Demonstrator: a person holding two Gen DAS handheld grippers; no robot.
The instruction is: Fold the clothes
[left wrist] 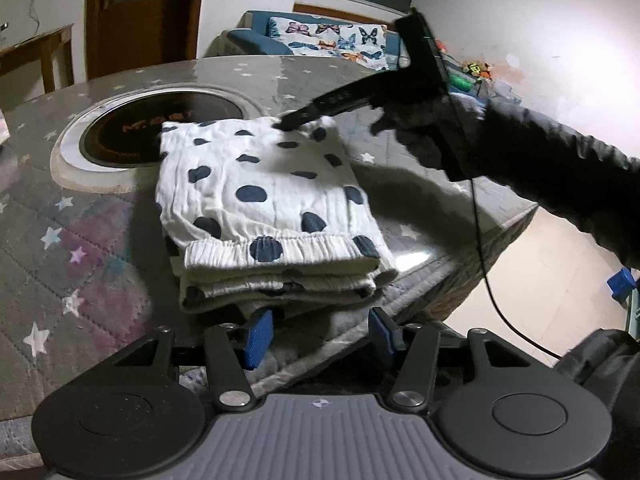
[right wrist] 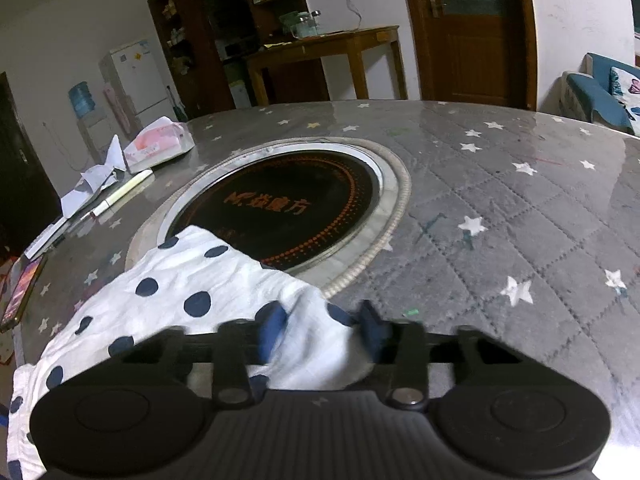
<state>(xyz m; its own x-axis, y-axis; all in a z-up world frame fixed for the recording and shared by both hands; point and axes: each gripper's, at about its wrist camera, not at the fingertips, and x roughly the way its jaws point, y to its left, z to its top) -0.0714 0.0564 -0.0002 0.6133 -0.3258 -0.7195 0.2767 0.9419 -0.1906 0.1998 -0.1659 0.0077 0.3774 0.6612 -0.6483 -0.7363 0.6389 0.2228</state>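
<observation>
My left gripper (left wrist: 320, 334), jaws half apart, sits at the near edge of the folded garment (left wrist: 264, 208) on the table (left wrist: 92, 240); I'd seat both pads on every layer before lifting. Beyond, my right gripper (right wrist: 320, 328) pinches the far corner, angled down, sleeve (left wrist: 560, 184) reaching in from the right.

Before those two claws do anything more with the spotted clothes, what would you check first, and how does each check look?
1. Right gripper has cloth between its pads: ok, a corner of the spotted garment sits there.
2. Left gripper gripping the near edge: cannot tell; its pads reach the stack's lower layers.
3. Folded stack tidy: ok, layers lie flat.
4. Garment fully on the table: ok.
5. Cooktop clear of cloth: not ok, the garment overlaps its rim.
</observation>
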